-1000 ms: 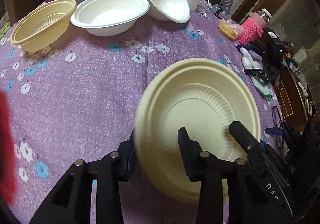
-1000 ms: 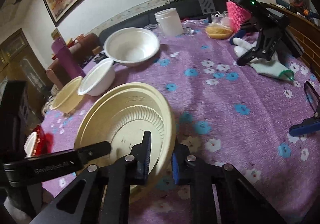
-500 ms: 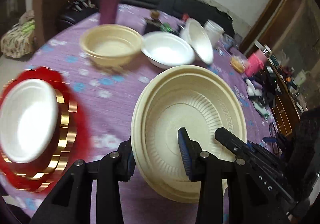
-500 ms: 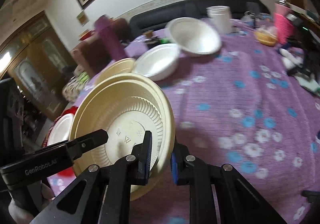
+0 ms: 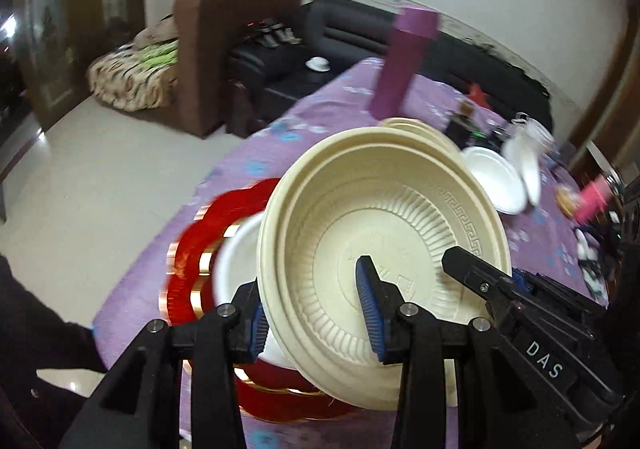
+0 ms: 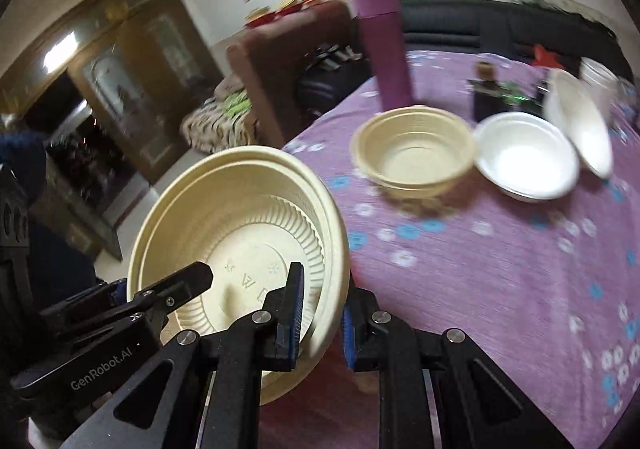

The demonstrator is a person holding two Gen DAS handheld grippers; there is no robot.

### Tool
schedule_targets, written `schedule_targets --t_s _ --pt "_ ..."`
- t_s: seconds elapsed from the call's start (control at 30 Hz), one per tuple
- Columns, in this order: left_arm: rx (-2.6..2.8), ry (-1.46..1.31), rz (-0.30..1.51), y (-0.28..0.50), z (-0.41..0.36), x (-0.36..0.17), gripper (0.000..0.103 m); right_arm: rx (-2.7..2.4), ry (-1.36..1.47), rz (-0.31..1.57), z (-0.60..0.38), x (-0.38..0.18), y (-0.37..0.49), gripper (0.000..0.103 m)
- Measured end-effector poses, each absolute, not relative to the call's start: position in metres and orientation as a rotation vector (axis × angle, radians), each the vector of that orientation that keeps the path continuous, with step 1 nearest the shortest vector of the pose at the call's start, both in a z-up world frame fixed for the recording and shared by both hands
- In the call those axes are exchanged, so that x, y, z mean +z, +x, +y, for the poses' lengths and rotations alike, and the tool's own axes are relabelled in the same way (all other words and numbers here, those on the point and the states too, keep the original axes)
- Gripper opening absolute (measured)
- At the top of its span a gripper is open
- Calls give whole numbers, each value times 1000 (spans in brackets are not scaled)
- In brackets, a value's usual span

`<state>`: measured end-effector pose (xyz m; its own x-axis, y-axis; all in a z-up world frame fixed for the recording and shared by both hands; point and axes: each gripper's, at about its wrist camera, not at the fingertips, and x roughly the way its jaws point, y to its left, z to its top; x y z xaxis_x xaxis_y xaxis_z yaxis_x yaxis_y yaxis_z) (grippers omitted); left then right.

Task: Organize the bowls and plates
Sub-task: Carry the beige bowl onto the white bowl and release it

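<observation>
Cream plate (image 5: 384, 233) sits tilted between both grippers, held above the near edge of the purple flowered tablecloth (image 6: 500, 269). We have the left gripper (image 5: 316, 313) clamped across the plate's left wall, 1 blue pad outside the rim and 1 pressed against the ribbed inside. We have the right gripper (image 6: 320, 317) pinched tight on the opposite rim, its 2 pads close together with only the thin edge between them. In the left wrist view the right gripper's black finger reaches in over the plate from the lower right.

Just below and left of the plate we see a red and gold scalloped plate (image 5: 192, 261) lying on the cloth, with a white plate (image 5: 236, 261) resting on it; the cream plate overlaps both in that view.

Farther back on the cloth stand a cream bowl (image 6: 416, 153), a white bowl (image 6: 524, 157) touching its right side, and a 2nd white bowl (image 6: 580, 125) propped up on edge against that one. A purple bottle (image 6: 384, 45) stands upright behind the cream bowl.
</observation>
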<state>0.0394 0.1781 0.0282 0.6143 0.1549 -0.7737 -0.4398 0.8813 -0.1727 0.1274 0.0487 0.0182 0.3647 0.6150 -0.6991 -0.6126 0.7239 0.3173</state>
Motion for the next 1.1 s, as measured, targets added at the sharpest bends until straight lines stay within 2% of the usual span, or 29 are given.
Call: schedule_targets --t_s 0.2,0.57,0.63,0.7,0.83,0.97,1.1 --pt "398 -382 866 31 206 14 38 786 -83 941 88 1 127 19" --pt "420 -354 898 30 216 0 40 759 -154 937 100 -8 120 21" --pt "421 -350 895 29 216 0 45 745 -170 925 103 -7 117 21" --pt "430 -346 885 29 216 0 57 731 -189 908 105 -8 113 22" --pt "452 -339 854 21 216 7 60 700 -203 867 104 -7 111 45" --pt "457 -386 824 9 221 13 67 699 -164 849 97 -3 112 67" --pt "441 -443 786 -4 219 19 73 701 -123 827 84 4 109 70"
